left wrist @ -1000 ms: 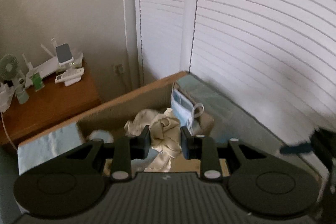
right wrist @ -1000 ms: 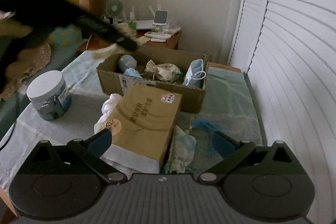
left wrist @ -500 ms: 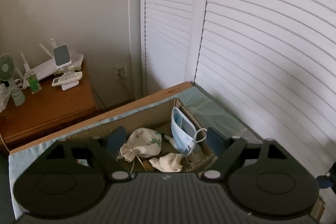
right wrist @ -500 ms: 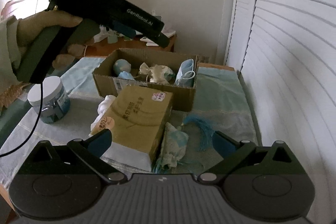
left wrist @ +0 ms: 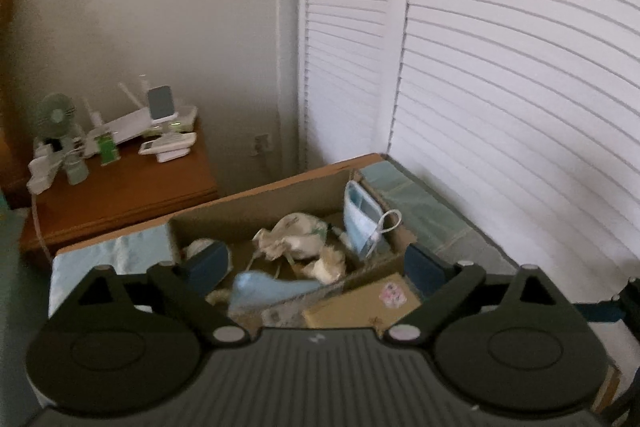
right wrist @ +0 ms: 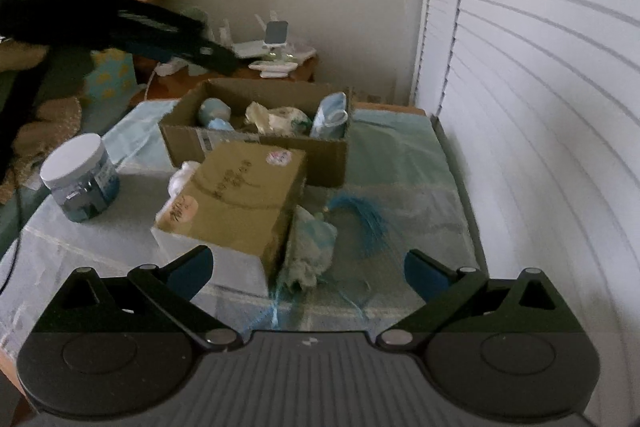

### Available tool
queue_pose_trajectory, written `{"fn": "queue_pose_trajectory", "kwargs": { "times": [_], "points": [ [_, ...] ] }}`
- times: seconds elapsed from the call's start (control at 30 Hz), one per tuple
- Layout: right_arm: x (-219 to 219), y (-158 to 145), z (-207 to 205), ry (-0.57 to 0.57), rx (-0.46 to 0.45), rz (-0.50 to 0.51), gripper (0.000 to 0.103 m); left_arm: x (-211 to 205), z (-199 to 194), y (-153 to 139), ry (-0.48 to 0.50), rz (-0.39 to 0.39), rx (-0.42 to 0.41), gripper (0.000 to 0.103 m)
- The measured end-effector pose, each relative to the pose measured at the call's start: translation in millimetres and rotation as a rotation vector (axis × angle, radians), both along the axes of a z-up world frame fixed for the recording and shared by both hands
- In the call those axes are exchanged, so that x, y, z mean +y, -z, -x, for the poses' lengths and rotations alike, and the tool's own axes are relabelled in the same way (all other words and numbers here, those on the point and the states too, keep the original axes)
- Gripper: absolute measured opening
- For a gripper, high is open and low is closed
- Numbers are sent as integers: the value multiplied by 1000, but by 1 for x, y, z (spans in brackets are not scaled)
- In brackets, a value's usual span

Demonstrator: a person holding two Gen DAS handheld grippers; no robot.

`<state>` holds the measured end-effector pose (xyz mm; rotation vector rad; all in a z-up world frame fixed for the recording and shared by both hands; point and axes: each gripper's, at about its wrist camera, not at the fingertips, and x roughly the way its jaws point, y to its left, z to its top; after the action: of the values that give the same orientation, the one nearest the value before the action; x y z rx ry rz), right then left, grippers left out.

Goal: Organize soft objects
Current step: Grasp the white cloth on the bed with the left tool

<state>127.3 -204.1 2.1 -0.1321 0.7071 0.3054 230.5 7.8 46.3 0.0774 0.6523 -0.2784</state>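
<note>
Both tools stand with jaws spread wide and nothing between them. Left tool [left wrist: 316,265] hangs above the near edge of the cardboard box [left wrist: 280,195]; right tool [right wrist: 308,267] is held low over the bench [right wrist: 400,155], which carries a pale blue-green cloth. Inside the box, seen from the left wrist: a cream drawstring pouch [left wrist: 296,233] at centre, a smaller crumpled cream cloth [left wrist: 326,263] just beside it, a blue face mask [left wrist: 362,223] upright against the right-hand wall, a light blue soft item [left wrist: 260,289] at the near wall, and a pale rounded item [left wrist: 200,247] partly hidden behind the left finger. Outside the box, from the right wrist: a brown tissue carton [right wrist: 236,195] touching the box front, a white cloth [right wrist: 182,175] tucked against the carton's left side, a crumpled pale blue-white cloth [right wrist: 310,247] against its right side, and a blue tassel [right wrist: 360,215] just beyond that. A white-lidded jar [right wrist: 80,179] stands well left of the carton. A nightstand [left wrist: 120,195] with a small fan [left wrist: 56,115] sits behind the bench.
</note>
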Motion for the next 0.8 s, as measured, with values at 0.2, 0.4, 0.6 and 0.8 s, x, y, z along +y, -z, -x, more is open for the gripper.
{"fn": "queue_pose_trajectory", "kwargs": {
  "times": [0.2, 0.4, 0.6, 0.8],
  "points": [
    [-5, 13, 7, 26, 22, 25, 103, 17, 35, 11, -78, 9, -19, 98],
    [-7, 33, 5, 41, 58, 45, 103, 36, 61, 31, -156, 60, 22, 98],
    [-4, 55, 0, 35, 94, 66, 103, 46, 77, 52, -190, 66, 76, 98],
    [0, 68, -7, 18, 110, 67, 103, 46, 83, 65, -184, 44, 103, 98]
  ]
}}
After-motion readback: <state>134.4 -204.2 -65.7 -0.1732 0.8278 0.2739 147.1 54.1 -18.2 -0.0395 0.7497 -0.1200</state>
